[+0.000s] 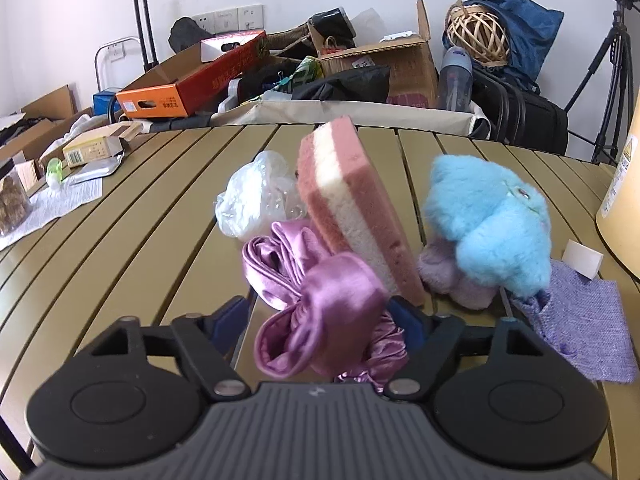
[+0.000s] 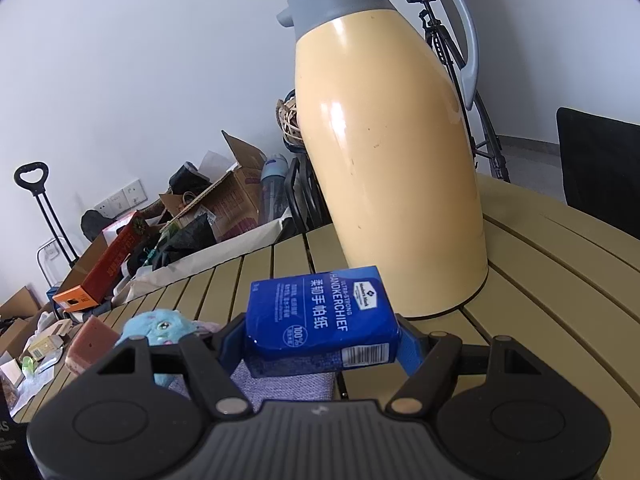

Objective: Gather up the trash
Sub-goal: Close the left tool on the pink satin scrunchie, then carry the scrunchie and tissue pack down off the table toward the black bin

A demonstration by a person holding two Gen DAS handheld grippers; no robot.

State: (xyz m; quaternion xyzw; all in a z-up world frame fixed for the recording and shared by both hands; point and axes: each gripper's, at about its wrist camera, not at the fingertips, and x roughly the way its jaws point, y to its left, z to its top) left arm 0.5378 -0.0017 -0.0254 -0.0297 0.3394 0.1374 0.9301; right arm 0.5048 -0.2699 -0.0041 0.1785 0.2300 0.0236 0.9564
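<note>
Left wrist view: the left hand-held gripper (image 1: pixel 320 320) has its 2 blue fingers spread wide around a purple satin scrunchie (image 1: pixel 320 320), which seems bunched between them; whether either pad presses it I cannot tell, so this looks released rather than clenched. At 12 o'clock a pink sponge (image 1: pixel 352 208) stands tilted, its lower end touching the scrunchie. A crumpled clear plastic bag (image 1: pixel 254 200), the likeliest trash, lies at 11 o'clock, and a blue plush toy (image 1: pixel 488 220) sits at 2 o'clock on the desk (image 1: pixel 132 248). Closing here risks gathering satin that is no rubbish, and any tug could topple the sponge onto the bag.

Right wrist view: the right hand-held gripper (image 2: pixel 322 340) is clenched on a blue tissue pack (image 2: pixel 324 316), held above a lilac pouch (image 2: pixel 288 384). A yellow thermos jug (image 2: pixel 392 152) stands close at 12 o'clock. Swinging the pack forward could knock the jug; the slick wrapper may also slip.
</note>
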